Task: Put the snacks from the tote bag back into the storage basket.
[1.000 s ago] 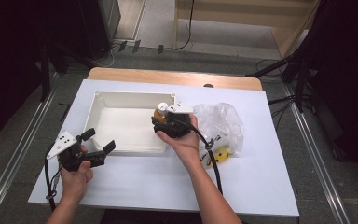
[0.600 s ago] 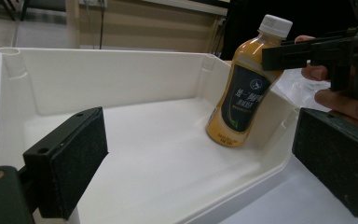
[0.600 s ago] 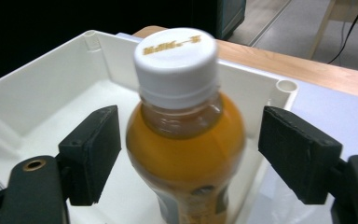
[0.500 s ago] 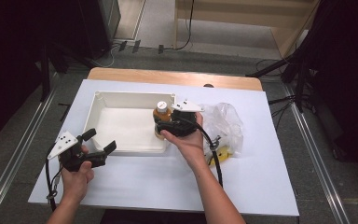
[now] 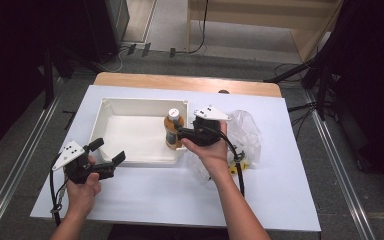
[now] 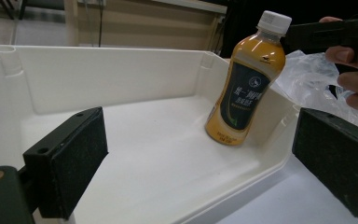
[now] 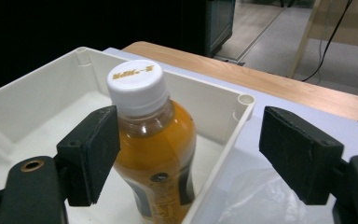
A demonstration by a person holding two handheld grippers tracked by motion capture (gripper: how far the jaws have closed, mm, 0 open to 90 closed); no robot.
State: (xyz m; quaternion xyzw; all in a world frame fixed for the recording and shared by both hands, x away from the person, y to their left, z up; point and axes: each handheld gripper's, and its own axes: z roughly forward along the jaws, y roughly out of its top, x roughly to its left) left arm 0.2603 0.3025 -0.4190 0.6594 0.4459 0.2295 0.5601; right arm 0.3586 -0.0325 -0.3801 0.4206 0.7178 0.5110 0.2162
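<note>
An orange drink bottle [image 5: 173,127] with a white cap and a dark label rests in the right near corner of a white tray [image 5: 130,107]. It leans against the tray's wall [image 6: 98,79], as the bottle [image 6: 247,84] shows in the left gripper view. My right gripper [image 5: 179,134] is open beside it. In the right gripper view the bottle [image 7: 154,154] is by the left jaw of that gripper [image 7: 196,151], with a wide gap to the right jaw. My left gripper [image 5: 108,151] is open and empty at the tray's near left corner, and its camera looks between the jaws [image 6: 200,163] into the tray.
A crumpled clear plastic bag [image 5: 242,132] lies right of the tray, behind my right hand. A small yellow object [image 5: 237,167] lies at its near edge. The white sheet covers a wooden table [image 5: 180,82]. Bare sheet lies in front of the tray.
The bottle has come down into the tray's right corner. My right gripper has opened and let it go, drawing slightly right. The left gripper has stayed put.
</note>
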